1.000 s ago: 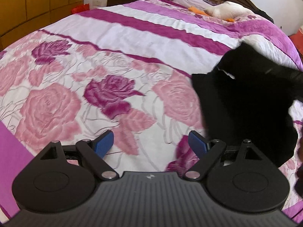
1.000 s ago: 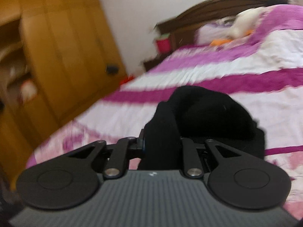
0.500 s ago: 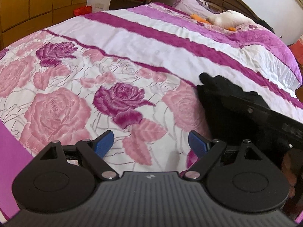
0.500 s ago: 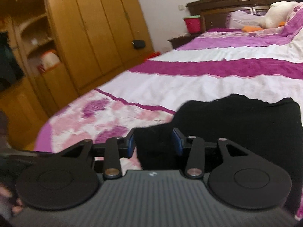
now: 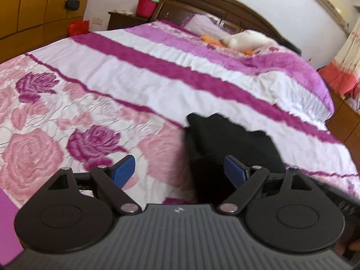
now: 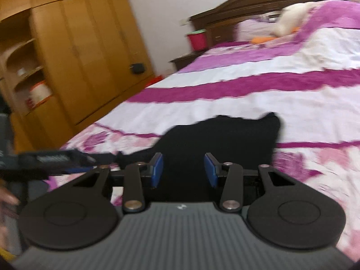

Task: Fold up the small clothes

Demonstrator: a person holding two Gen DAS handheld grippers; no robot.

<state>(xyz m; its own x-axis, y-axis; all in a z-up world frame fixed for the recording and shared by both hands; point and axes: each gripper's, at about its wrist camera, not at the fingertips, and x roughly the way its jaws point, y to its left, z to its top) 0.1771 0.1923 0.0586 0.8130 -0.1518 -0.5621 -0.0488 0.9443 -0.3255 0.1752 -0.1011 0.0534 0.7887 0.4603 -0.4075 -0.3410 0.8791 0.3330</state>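
Garment: one black garment (image 5: 234, 141) lay on the bedspread (image 5: 139, 83), near the foot of the bed where the rose print met the first purple stripe.
Shape: it looked bunched and partly doubled over, with an uneven far edge; what kind of clothing it was could not be told.
Left gripper: the left gripper (image 5: 180, 171) had its blue pads wide apart and gripped nothing; the near end of the cloth sat between them, closer to the right pad.
Right gripper: the right gripper (image 6: 183, 169) was parted about halfway, the black cloth (image 6: 225, 135) filling the gap; whether the pads touched it could not be told, but they were not pinching it.
Handling: likely light, soft and limp, so it would sag and crease when lifted; not fragile, and the knit should not slip from rubber pads.
Where to hold: probably the two near corners or a straight hem, one per gripper, to keep the edge taut.
Count: one garment, two grippers, one stuffed toy (image 5: 245, 41) by the headboard, one red bucket (image 5: 147, 5).
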